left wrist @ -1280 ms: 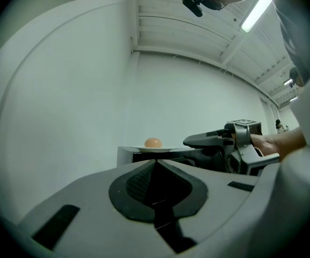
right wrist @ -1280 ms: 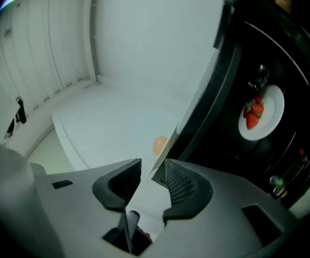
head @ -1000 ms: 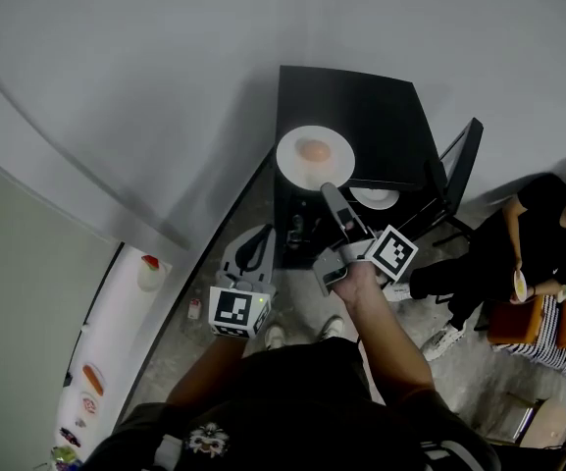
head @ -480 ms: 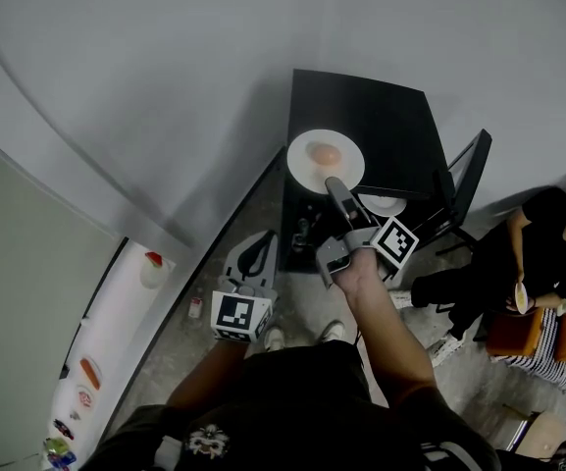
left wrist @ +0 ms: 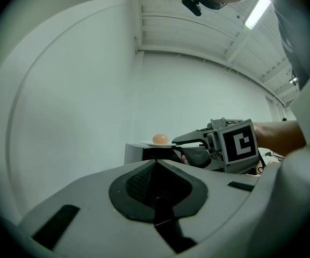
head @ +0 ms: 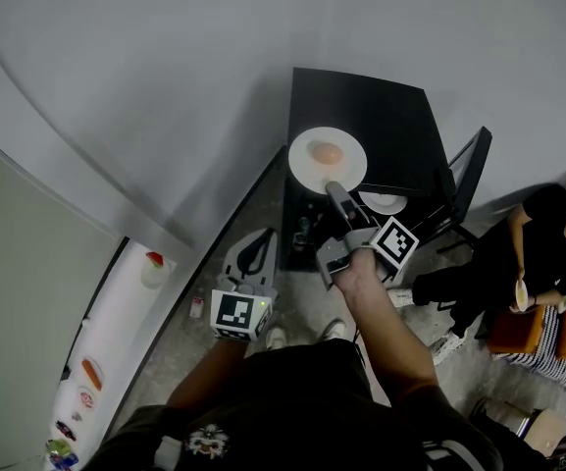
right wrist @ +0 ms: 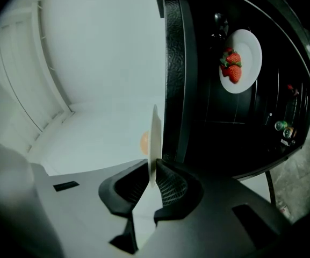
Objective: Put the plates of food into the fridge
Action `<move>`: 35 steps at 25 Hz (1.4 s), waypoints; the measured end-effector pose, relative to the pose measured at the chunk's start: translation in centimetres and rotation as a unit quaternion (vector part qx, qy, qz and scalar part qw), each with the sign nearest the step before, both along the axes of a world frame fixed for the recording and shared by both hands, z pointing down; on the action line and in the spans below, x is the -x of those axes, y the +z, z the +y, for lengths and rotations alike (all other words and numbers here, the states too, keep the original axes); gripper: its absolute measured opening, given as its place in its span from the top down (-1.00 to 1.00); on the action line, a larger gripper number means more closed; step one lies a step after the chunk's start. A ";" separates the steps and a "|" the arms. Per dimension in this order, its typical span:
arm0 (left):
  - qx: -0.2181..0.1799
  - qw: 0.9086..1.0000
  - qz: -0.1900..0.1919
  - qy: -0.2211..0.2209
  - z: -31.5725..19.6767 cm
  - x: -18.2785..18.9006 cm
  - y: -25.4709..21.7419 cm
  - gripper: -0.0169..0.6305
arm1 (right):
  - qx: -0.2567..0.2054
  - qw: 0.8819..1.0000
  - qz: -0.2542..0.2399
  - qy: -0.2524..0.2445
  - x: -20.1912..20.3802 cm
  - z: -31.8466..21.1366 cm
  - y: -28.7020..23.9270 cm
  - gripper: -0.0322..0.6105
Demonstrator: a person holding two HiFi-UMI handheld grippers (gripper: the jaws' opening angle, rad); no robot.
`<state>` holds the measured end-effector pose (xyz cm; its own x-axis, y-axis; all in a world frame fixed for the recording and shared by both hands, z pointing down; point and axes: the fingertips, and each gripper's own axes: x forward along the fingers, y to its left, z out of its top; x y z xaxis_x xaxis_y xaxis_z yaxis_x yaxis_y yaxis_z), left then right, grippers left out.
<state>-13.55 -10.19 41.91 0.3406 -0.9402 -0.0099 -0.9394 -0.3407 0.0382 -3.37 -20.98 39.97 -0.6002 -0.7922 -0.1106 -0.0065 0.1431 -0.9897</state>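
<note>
A white plate (head: pixel 346 170) with a round orange piece of food (head: pixel 328 152) sits on the near left corner of a black table (head: pixel 390 126). My right gripper (head: pixel 334 188) reaches level to the plate's near rim. Its jaws have just been closing and now pinch the rim, which shows edge-on as the plate rim (right wrist: pixel 155 136) between the pads of the right gripper (right wrist: pixel 152 181). A second white plate with strawberries (right wrist: pixel 239 61) lies on the table's lower shelf. My left gripper (head: pixel 253 248) hangs shut and empty to the left, away from the table.
An open fridge door (head: pixel 106 341) with jars and packets on its shelves stands at the lower left. A black chair (head: pixel 464 170) and a seated person (head: pixel 528 248) are to the right of the table. A grey wall runs behind the table.
The right gripper stays at the plate's near rim and the left gripper has hardly moved. Table and plate sit slightly further right in the head view than a second ago.
</note>
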 end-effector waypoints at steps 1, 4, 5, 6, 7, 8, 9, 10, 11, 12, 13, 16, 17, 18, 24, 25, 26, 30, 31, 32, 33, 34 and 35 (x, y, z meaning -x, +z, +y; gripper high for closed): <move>0.002 1.000 0.002 -0.001 -0.3 0.1 0.1 0.88 | -0.001 1.000 0.003 0.001 0.0 -0.2 0.2 0.74; 0.009 1.000 0.001 -0.001 -0.6 0.1 0.7 0.88 | -0.006 1.000 0.007 -0.001 -0.2 0.1 0.5 0.78; 0.011 1.000 0.001 0.000 -0.5 0.0 0.8 0.88 | -0.007 1.000 0.007 -0.002 -0.3 0.4 0.5 0.79; 0.011 1.000 0.000 0.001 -0.6 -0.1 0.7 0.88 | -0.008 1.000 0.007 -0.002 -0.5 0.6 0.6 0.79; 0.011 1.000 0.001 0.002 -0.7 -0.1 0.7 0.88 | -0.009 1.000 0.007 -0.003 -0.6 0.7 0.7 0.79; 0.011 1.000 0.001 0.002 -0.9 -0.1 0.7 0.88 | -0.010 1.000 0.008 -0.004 -0.7 0.7 0.8 0.79; 0.011 1.000 0.002 0.003 -1.2 0.0 0.7 0.88 | -0.011 1.000 0.009 -0.005 -0.8 0.8 0.9 0.79; 0.011 1.000 0.002 0.004 -1.4 0.0 0.8 0.88 | -0.012 1.000 0.010 -0.007 -0.8 0.8 1.0 0.79; 0.013 1.000 0.003 0.005 -1.6 0.1 0.9 0.88 | -0.013 1.000 0.011 -0.009 -0.8 0.9 1.1 0.79; 0.016 1.000 0.003 0.006 -1.9 0.1 1.2 0.88 | -0.012 1.000 0.011 -0.012 -0.9 0.9 1.3 0.79; 0.020 1.000 0.004 0.007 -2.4 0.2 1.6 0.88 | -0.012 1.000 0.011 -0.014 -0.9 0.7 1.6 0.79; 0.030 0.999 0.006 0.012 -3.5 0.2 2.7 0.88 | -0.017 1.000 0.017 -0.015 -1.1 0.6 2.1 0.79; 0.030 0.999 0.007 0.014 -3.4 0.1 2.8 0.88 | -0.022 0.999 0.019 -0.015 -1.3 1.1 2.0 0.79; 0.029 0.999 0.006 0.015 -3.0 -0.1 2.7 0.88 | -0.028 0.999 0.020 -0.016 -1.7 1.9 1.7 0.79; 0.018 0.999 -0.001 0.027 -0.4 -1.7 1.3 0.88 | -0.051 0.998 0.020 -0.025 -3.5 7.1 -0.2 0.79; 0.017 0.999 -0.002 0.029 -0.4 -1.8 1.3 0.88 | -0.050 0.998 0.020 -0.025 -3.7 7.4 0.0 0.79; 0.017 0.999 -0.002 0.031 -0.3 -1.9 1.4 0.88 | -0.049 0.998 0.022 -0.025 -3.8 7.7 0.2 0.79; 0.027 0.999 0.000 0.034 -0.2 -2.3 2.3 0.88 | -0.049 0.998 0.030 -0.021 -4.6 9.0 1.1 0.79; 0.027 0.999 -0.001 0.037 -0.1 -2.4 2.5 0.88 | -0.050 0.998 0.033 -0.021 -4.8 9.4 1.3 0.79; 0.028 0.999 -0.001 0.039 -0.1 -2.6 2.6 0.88 | -0.050 0.998 0.037 -0.020 -5.1 9.8 1.6 0.79; 0.029 0.999 -0.001 0.041 -0.1 -2.8 2.8 0.88 | -0.050 0.998 0.042 -0.018 -5.4 10.3 1.9 0.79; 0.032 0.999 0.000 0.043 0.0 -2.9 2.9 0.88 | -0.049 0.998 0.046 -0.017 -5.7 10.8 2.2 0.79; 0.034 0.998 0.001 0.045 0.0 -3.1 3.0 0.88 | -0.047 0.998 0.049 -0.016 -6.0 11.2 2.6 0.79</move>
<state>-10.49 -10.19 44.89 0.4231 -0.9046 0.0522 -0.9053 -0.4196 0.0668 2.67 -9.73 42.59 -0.6359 -0.7619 -0.1229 -0.0972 0.2371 -0.9666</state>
